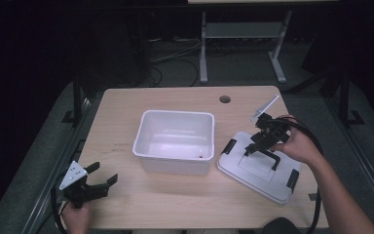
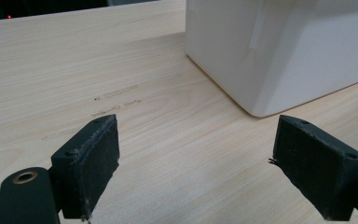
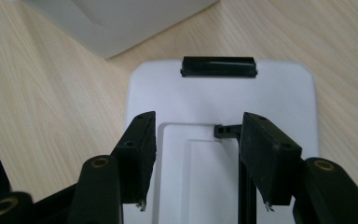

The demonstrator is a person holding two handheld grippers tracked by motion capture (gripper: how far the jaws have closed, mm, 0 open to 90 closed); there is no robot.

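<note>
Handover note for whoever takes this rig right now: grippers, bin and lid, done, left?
Left gripper: open, holding nothing, resting at the near left of the table.
Right gripper: jaws open, over the lid, on either side of its black handle, not gripping.
Bin: mid-table, uncovered, with a small red thing inside.
Lid: flat on the table, right of the bin.
Done: right gripper lined up over the handle.
Left, likely: grip the handle, lift the lid, set it on the bin.

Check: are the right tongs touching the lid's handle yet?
Cannot tell. In the right gripper view the right tongs hang open over the lid, its black handle beside one pad; no gap or contact shows plainly.
</note>
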